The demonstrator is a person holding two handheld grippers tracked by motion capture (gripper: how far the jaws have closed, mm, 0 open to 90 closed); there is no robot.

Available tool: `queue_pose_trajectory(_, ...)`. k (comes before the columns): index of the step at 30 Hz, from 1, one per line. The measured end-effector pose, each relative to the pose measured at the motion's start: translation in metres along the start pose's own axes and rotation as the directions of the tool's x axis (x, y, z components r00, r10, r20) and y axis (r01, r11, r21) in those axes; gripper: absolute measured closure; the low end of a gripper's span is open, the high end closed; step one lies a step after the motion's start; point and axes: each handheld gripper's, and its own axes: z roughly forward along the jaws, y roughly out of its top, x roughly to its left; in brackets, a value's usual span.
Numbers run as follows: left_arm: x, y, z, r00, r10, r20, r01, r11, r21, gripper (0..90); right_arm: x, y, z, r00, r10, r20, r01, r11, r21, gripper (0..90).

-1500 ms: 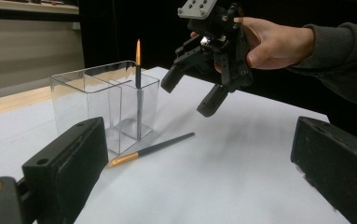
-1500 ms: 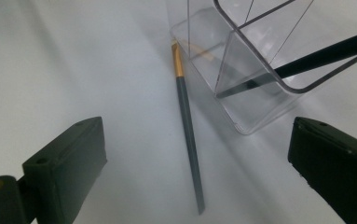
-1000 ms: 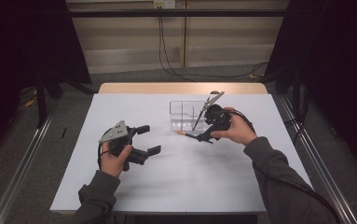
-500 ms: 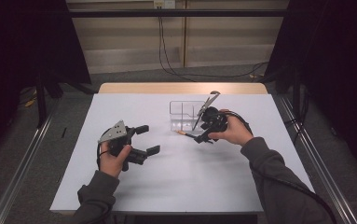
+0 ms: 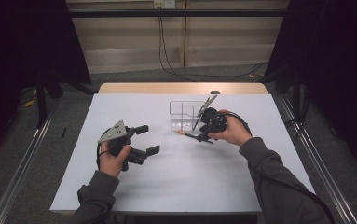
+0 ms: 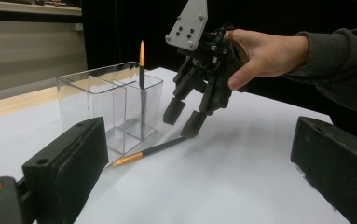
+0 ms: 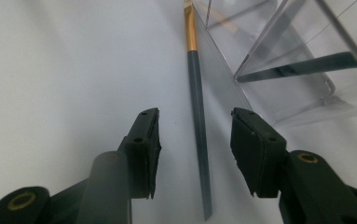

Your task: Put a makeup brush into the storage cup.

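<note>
The right tongs (image 5: 203, 136) were seen right of centre in the high view, lowered over a dark brush (image 7: 198, 140) lying flat on the white counter (image 5: 190, 186); their jaws had just been closing, with the brush handle between them but not yet pressed. The brush lay just beside a clear divided box (image 6: 106, 100), in which a second brush (image 6: 141, 88) stood upright. The left tongs (image 5: 146, 140), left of centre, were held apart and empty.
</note>
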Motion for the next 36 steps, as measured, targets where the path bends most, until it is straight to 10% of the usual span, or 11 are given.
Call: queue_pose_trajectory(36, 0.000, 0.000, 0.001, 1.0000, 0.009, 0.004, -0.009, 0.9999, 0.009, 3.7, 0.002, -0.005, 0.014, 0.9987, -0.040, 0.032, 0.039, 0.9982, 0.046, 70.9)
